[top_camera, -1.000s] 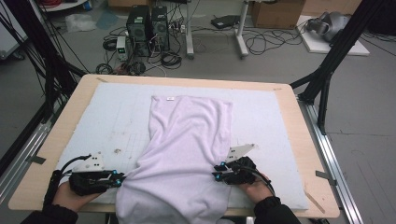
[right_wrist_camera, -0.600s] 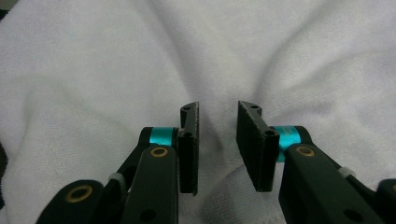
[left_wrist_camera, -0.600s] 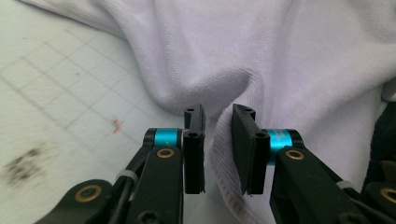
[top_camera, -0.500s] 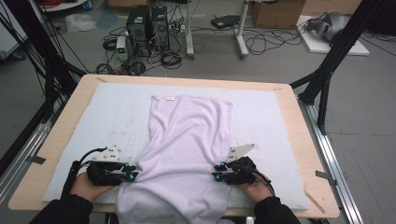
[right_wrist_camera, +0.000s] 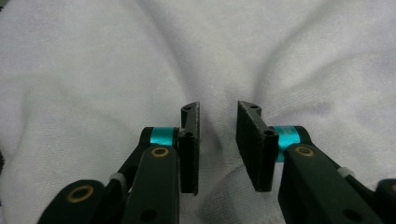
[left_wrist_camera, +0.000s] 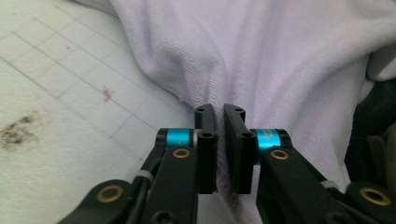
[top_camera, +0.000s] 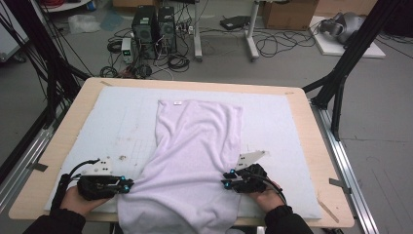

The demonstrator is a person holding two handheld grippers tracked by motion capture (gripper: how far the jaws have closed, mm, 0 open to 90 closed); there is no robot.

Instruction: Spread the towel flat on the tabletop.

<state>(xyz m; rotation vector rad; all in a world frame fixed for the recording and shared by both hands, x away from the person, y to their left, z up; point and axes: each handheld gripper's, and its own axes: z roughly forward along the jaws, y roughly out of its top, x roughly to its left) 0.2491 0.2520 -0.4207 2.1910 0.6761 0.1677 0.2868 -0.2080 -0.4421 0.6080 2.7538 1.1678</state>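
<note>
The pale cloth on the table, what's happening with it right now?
A person is working a pale cloth spread on a white mat, with a tool in each hand. The left tool pinches the cloth's left edge, a thin fold clamped between its jaws, which have just been closing. The right tool sits at the cloth's right edge; its jaws have also been closing, with a gap between them and cloth bunched there, not clamped. The cloth's near end hangs over the table edge.

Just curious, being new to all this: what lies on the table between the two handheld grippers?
The pale lilac garment: in the high view its lower part spans the stretch from the left gripper to the right gripper.
</note>
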